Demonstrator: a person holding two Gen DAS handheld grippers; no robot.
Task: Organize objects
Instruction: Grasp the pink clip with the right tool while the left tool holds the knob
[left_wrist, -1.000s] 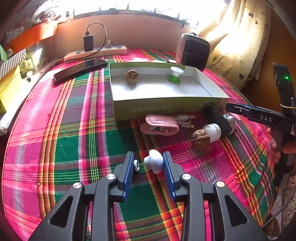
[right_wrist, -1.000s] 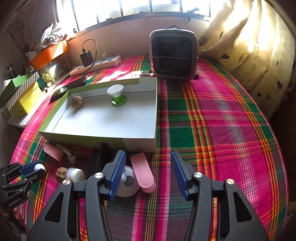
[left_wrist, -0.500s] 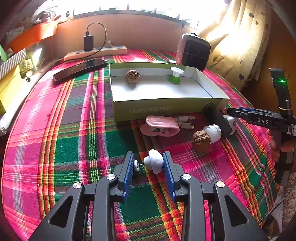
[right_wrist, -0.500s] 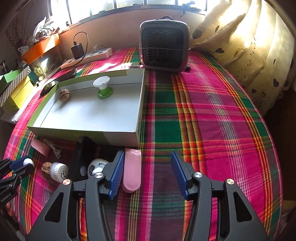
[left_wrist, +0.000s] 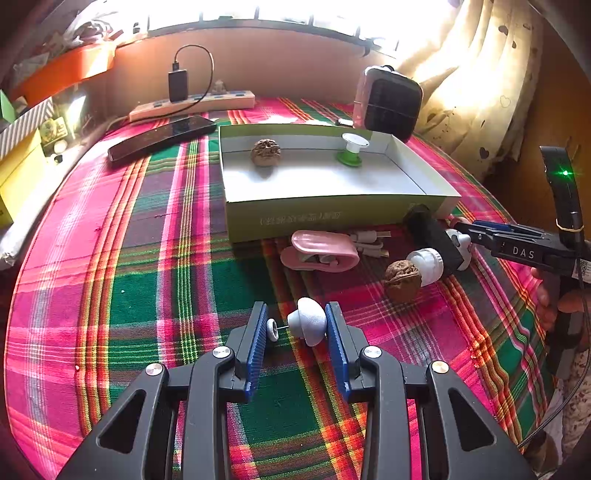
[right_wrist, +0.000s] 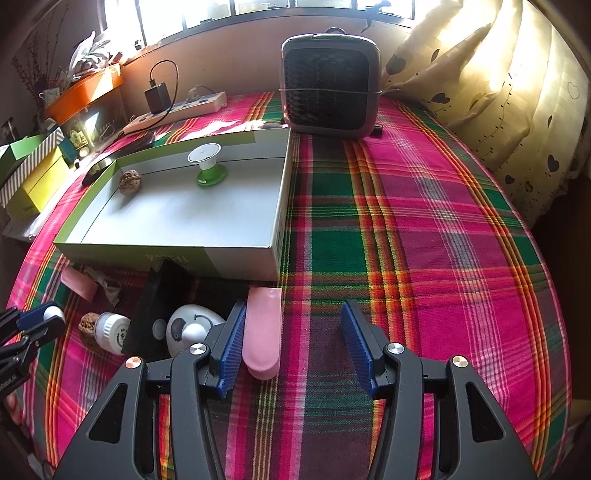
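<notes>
Black block (right_wrist: 157, 306) – perhaps a case, walnut (right_wrist: 88, 323), bottle (right_wrist: 112, 330) crowding box (right_wrist: 166, 254)

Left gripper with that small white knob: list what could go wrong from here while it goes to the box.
1. The left gripper holds the white knob only end to end, by its thin pin and small cap; it could twist or slip out.
2. The walnut, white bottle and pink clip lie crowded before the box; a low path could knock them.
3. The right gripper hovers open beside another pink piece, close to the clutter.
</notes>
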